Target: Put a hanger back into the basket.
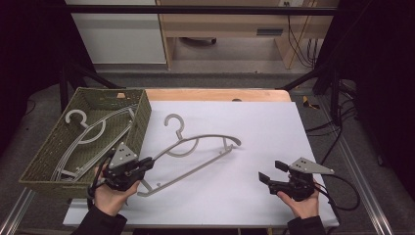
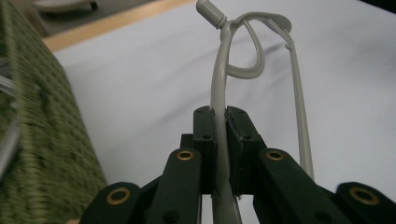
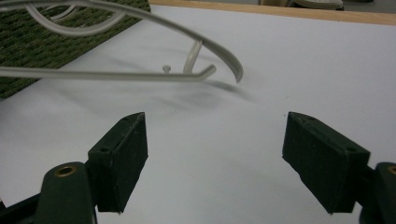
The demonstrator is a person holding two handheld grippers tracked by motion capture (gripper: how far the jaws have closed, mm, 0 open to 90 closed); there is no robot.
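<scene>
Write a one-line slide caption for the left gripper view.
Left gripper clamped on the grey plastic hanger above the white table sheet, beside the green woven basket.

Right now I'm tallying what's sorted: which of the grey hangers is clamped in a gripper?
The hanger over the white sheet, its arm pinched in the left gripper. The other hangers lie untouched in the green basket.

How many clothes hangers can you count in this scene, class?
2. One grey hanger is over the white sheet, clamped at one arm by the left gripper. Another hanger lies inside the green basket; more could be stacked beneath it.
</scene>
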